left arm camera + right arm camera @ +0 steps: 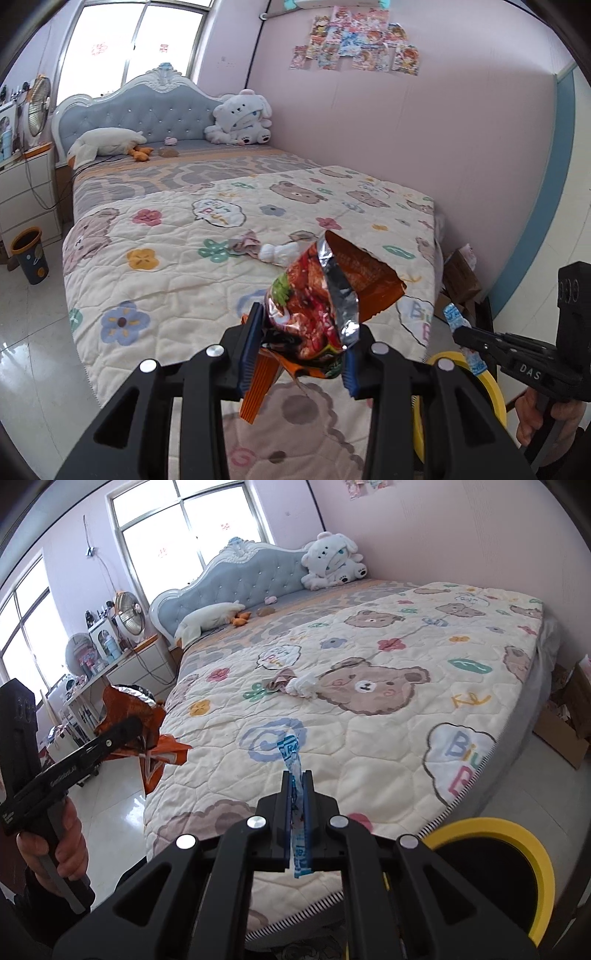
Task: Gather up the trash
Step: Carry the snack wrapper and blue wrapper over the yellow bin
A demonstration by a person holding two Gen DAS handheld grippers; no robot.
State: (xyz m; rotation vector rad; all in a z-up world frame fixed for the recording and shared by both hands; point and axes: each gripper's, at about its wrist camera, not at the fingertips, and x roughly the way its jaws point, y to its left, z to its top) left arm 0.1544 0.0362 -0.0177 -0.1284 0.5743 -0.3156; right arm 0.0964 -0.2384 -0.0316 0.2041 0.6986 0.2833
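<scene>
My left gripper [301, 336] is shut on an open orange snack bag [317, 295] with a silver lining, held above the foot of the bed. It also shows at the left of the right wrist view [136, 720]. My right gripper [297, 779] is shut on a thin blue-and-white wrapper [291, 753], held over the bed's near edge; the gripper shows in the left wrist view [461, 332] too. A crumpled white tissue [304, 685] and a beige scrap [279, 681] lie mid-quilt. A yellow-rimmed black bin [495, 864] stands just below the bed's foot.
The bed carries a bear-print quilt [369, 738], with plush toys [332, 561] by the headboard. A small dark waste bin [29, 254] stands on the floor left of the bed by white drawers [26, 192]. Cardboard boxes [565, 723] sit against the right wall.
</scene>
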